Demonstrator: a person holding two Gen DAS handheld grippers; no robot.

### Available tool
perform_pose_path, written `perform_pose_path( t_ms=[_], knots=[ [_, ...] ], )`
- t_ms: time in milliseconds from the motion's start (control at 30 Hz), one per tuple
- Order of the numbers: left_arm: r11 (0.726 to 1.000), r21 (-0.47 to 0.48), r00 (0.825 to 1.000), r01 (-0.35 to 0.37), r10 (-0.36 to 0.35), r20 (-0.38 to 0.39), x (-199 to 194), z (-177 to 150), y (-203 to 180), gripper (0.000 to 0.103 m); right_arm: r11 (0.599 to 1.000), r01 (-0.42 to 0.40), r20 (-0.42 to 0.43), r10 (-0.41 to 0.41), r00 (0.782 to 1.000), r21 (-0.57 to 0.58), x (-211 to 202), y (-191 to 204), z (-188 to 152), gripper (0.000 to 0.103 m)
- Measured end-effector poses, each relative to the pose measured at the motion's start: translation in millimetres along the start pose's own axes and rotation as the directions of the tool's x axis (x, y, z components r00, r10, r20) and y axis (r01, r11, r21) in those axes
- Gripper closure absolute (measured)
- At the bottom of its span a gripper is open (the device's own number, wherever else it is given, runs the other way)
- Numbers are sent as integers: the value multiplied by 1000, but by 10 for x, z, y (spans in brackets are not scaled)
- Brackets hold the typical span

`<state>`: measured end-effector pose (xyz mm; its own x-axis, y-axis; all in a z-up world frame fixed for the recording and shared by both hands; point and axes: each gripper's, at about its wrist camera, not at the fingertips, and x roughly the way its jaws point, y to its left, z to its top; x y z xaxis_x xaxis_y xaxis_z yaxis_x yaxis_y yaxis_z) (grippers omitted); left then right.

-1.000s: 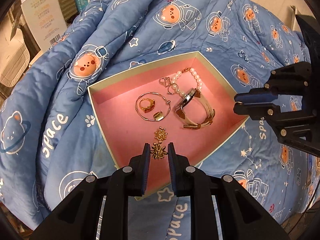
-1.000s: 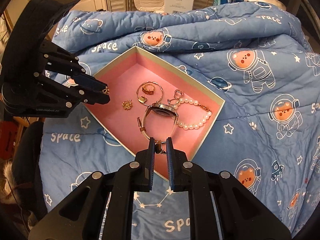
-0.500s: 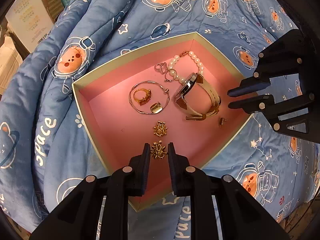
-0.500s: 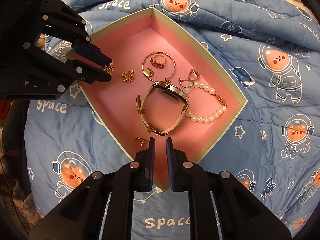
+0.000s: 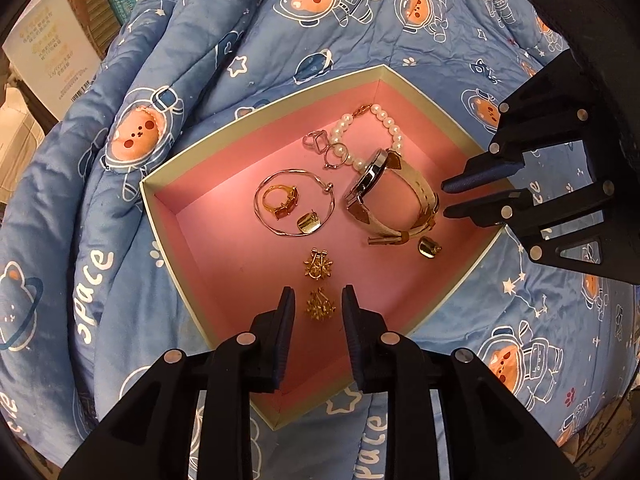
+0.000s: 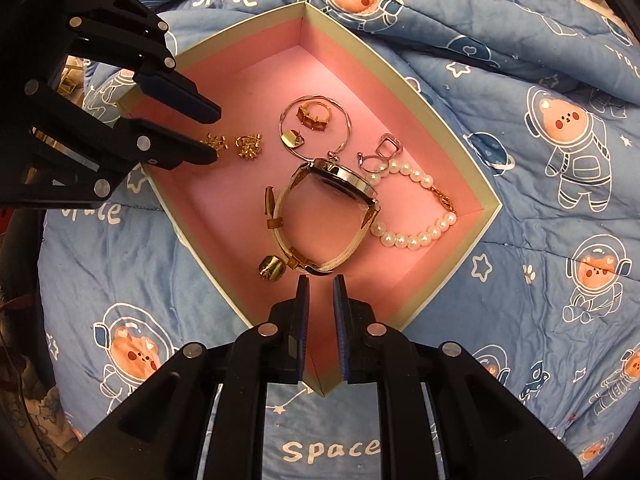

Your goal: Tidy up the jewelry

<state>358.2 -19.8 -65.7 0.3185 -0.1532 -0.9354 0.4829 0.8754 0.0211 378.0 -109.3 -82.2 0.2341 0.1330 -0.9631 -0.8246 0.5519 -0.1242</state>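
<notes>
Gold earring (image 5: 320, 309) between parted left gripper (image 5: 318, 304) jaws, untouched, in pink box (image 5: 168, 216)

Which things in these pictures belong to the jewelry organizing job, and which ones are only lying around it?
Part of the job:
- pink box
- watch
- pearl bracelet
- gold ring
- bangle
- two gold star earrings

Just lying about:
- blue space blanket
- white carton

Pink box (image 5: 224, 240); blue astronaut-bear quilt (image 5: 280, 32); gold earrings (image 5: 318, 269).
</notes>
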Motion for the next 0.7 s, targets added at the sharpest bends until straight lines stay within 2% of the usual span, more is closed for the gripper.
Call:
perform_pose_path(
  t_ms=[167, 367, 433, 500, 700],
  knots=[
    [1000, 4, 1000, -7, 7, 21, -69, 11, -2, 69, 1000, 3, 30, -3, 1000, 28, -66, -42, 8, 68],
    [1000, -14, 997, -21, 22, 68, -201, -7, 15, 61, 999, 5, 67, -8, 998, 38, -212, -23, 15, 63],
    [999, -27, 995, -37, 39, 96, -249, -29, 12, 51, 999, 1, 88, -6, 996, 48, -253, -14, 4, 59],
    [998, -43, 991, -46, 51, 127, -305, -63, 3, 45, 998, 7, 109, -14, 994, 58, -310, -16, -22, 50],
    [995, -69, 976, -68, 81, 203, -476, -197, -72, 34, 992, 23, 199, -47, 979, 123, -461, 27, -157, 50]
  ],
)
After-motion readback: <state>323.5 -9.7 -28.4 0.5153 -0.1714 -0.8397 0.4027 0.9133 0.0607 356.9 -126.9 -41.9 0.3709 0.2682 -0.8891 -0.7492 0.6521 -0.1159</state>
